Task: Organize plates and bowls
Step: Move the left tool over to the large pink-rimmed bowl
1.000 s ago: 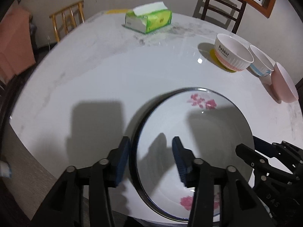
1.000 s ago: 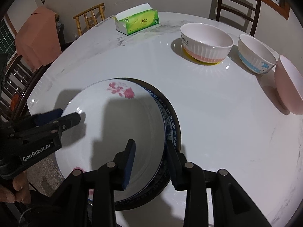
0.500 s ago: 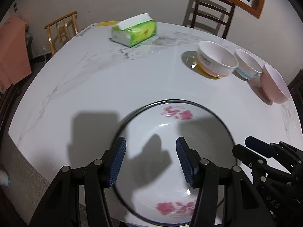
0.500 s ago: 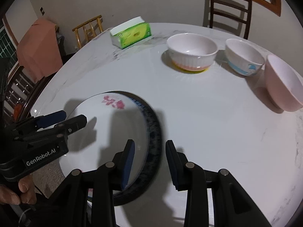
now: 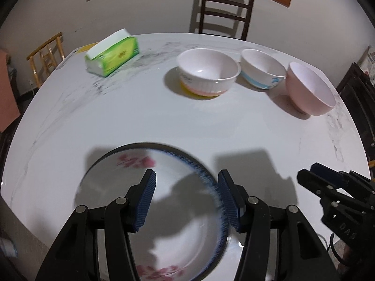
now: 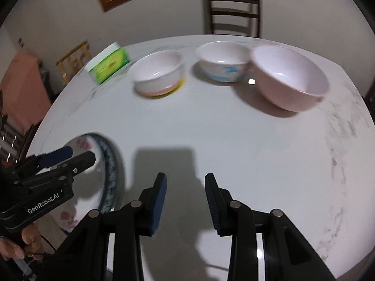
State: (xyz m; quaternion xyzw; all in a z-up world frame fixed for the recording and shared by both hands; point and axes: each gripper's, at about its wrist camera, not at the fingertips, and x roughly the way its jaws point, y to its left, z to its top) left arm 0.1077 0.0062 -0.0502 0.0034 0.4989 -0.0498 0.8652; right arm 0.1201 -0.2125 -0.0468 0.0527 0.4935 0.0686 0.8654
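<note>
A white plate with pink flowers (image 5: 105,187) lies on a blue-rimmed plate (image 5: 223,229) at the near edge of the round white table (image 5: 164,121). My left gripper (image 5: 187,196) hangs open above this stack, touching nothing. My right gripper (image 6: 186,194) is open over bare table, just right of the stack (image 6: 110,164). Three bowls stand in a row at the far side: a white ribbed bowl with a pink base (image 5: 208,75), a white bowl with a blue pattern (image 5: 262,71) and a pink bowl (image 5: 309,89).
A green tissue pack (image 5: 112,56) lies at the far left of the table. Wooden chairs (image 5: 225,9) stand behind it and at the left. A hand (image 6: 21,243) holds the left gripper (image 6: 58,164) at the table's near left edge.
Both grippers moved right and a little up. The right gripper's jaws came off the plates' right rim and are now over bare table. The left gripper went from the left rim to over the stack.
</note>
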